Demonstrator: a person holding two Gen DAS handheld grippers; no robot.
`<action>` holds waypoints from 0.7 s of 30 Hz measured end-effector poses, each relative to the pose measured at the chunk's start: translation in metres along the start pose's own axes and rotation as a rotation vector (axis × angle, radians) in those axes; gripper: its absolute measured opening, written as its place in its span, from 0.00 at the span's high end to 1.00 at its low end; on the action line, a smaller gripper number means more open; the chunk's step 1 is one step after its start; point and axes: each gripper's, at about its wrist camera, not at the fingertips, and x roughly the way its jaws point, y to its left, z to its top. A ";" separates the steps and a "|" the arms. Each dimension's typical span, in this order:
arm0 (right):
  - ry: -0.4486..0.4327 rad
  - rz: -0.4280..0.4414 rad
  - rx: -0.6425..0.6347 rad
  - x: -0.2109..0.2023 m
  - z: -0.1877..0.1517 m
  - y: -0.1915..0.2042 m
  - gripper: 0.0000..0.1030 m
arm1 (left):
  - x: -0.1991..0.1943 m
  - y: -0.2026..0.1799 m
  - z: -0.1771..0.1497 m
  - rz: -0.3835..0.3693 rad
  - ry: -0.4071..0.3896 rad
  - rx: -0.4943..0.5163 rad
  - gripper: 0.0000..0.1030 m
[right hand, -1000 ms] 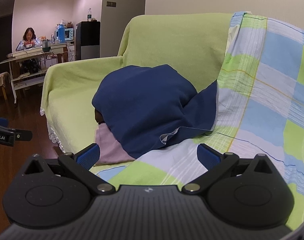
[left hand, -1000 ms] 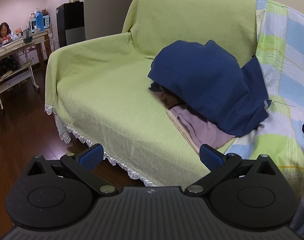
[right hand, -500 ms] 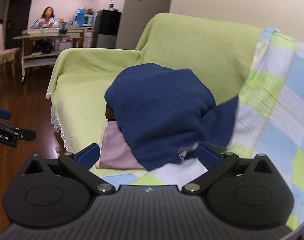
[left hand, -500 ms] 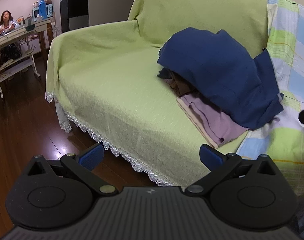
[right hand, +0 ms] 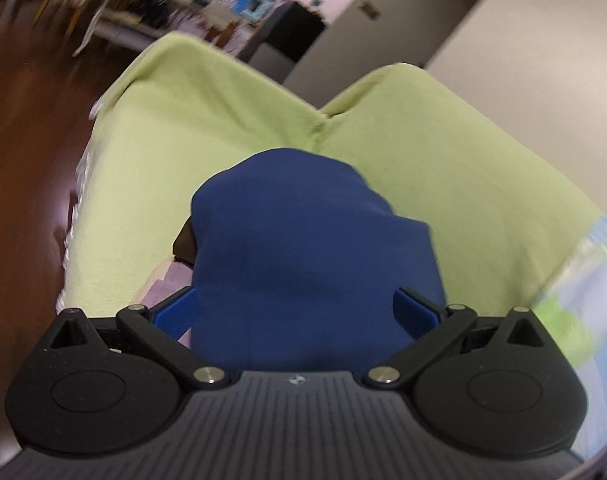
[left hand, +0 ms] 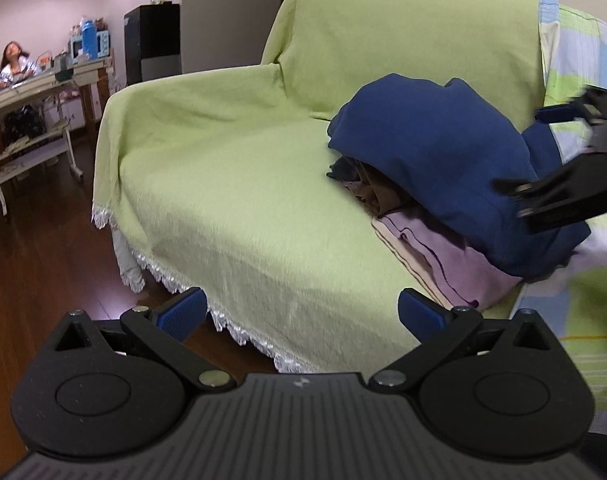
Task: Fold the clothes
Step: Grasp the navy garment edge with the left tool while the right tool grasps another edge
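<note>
Hardly begun, I'd say. The navy garment [right hand: 303, 240] lies crumpled over a heap on the green-covered sofa [left hand: 243, 208], unfolded; beneath it a lilac piece [left hand: 455, 256] looks flat and folded, perhaps already done (I can't be sure). The right gripper [right hand: 297, 312] hangs directly above the navy cloth, fingers spread on either side of its near end, pinching nothing. The left gripper [left hand: 301, 312] waits well short of the heap, spread wide and empty, the pile ahead to its right.
</note>
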 end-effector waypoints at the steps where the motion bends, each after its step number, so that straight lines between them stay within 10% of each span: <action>1: 0.009 0.004 -0.029 0.011 0.003 0.007 0.02 | 0.005 0.000 0.000 -0.002 0.004 -0.003 0.00; 9: 0.107 -0.045 -0.256 0.076 0.001 0.057 0.07 | 0.032 0.000 -0.001 -0.002 0.042 -0.012 0.00; 13: 0.064 -0.044 -0.203 0.065 -0.002 0.040 0.94 | 0.032 -0.002 -0.001 -0.010 0.014 0.012 0.00; 21: -0.095 -0.006 -0.035 -0.018 0.006 -0.040 0.99 | 0.030 -0.036 0.019 -0.127 -0.234 0.152 0.01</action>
